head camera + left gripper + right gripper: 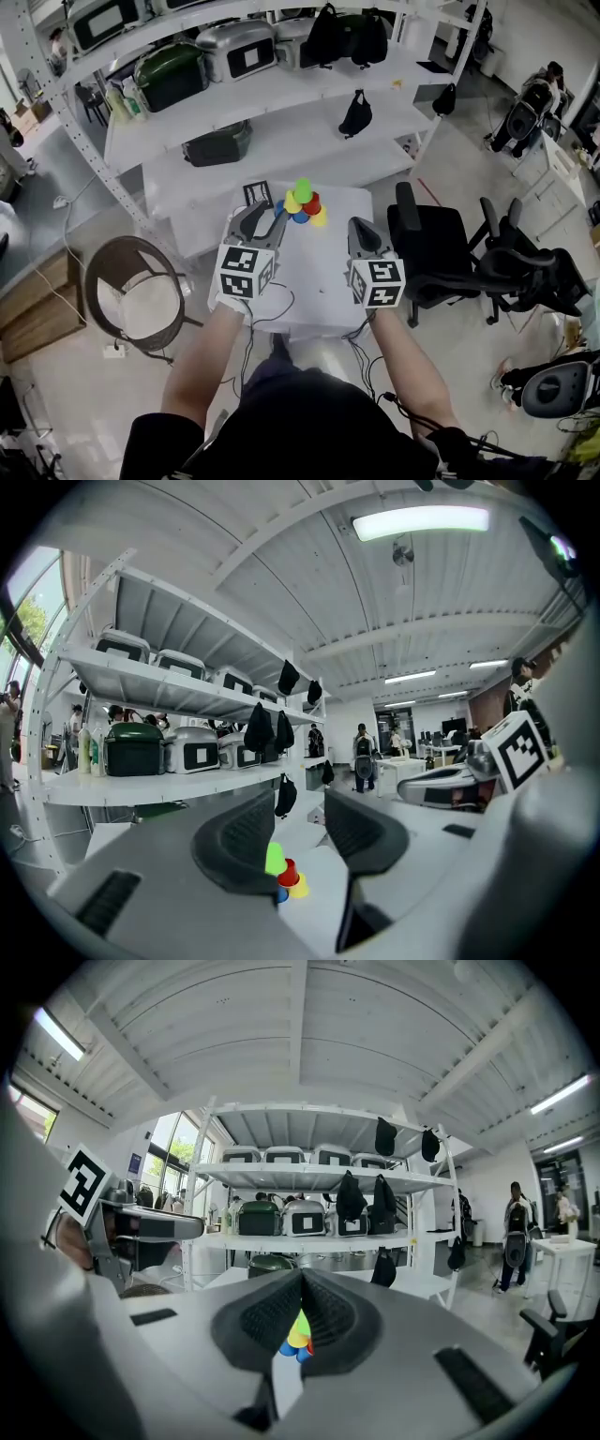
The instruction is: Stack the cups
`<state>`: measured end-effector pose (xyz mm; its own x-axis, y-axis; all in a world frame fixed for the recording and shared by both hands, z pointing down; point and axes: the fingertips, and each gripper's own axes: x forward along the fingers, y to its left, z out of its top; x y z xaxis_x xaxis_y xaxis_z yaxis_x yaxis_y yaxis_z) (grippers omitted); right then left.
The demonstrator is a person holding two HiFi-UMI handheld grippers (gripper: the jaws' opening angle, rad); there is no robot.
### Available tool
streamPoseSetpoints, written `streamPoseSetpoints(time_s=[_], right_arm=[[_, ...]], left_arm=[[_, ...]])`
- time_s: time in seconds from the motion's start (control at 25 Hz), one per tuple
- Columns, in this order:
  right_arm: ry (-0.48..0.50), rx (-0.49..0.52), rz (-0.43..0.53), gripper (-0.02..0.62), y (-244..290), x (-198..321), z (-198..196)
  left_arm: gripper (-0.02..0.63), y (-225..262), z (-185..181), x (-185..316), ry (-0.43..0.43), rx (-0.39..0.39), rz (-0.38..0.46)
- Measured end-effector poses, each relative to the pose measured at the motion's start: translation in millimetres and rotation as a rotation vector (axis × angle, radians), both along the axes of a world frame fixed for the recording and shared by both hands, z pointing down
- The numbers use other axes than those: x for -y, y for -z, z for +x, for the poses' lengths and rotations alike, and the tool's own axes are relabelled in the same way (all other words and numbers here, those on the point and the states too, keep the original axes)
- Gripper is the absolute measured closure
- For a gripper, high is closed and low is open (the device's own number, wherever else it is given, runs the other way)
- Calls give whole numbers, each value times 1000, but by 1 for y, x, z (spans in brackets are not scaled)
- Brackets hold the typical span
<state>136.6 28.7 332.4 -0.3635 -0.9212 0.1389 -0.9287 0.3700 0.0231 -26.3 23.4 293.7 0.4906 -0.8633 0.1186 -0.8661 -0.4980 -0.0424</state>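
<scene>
Left gripper (265,216), head view: held about level over the table (319,300), forearm extended, pointing at the cups (302,203) piled at the table's far edge; right gripper (362,228) parallel beside it. Left gripper view: 2 jaws apart, nothing between them. Right gripper view: 2 jaws pressed together, empty; cups beyond.

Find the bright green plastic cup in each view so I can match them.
Head view: the bright green plastic cup tops the cluster of coloured cups, centre of frame.
Left gripper view: low centre, slightly left of middle.
Right gripper view: low centre, dead middle.
Shared landmark: the dark green lidded appliance behind.
</scene>
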Motion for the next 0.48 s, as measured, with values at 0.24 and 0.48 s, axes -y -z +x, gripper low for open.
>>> streamPoseSetpoints(time_s=[0.24, 0.48], right_arm=[[8, 3, 6, 595, 2, -12, 0], [1, 1, 7, 595, 3, -19, 1]], left_arm=[[443, 2, 0, -12, 4, 2, 12], [446, 5, -3, -21, -2, 2, 18]])
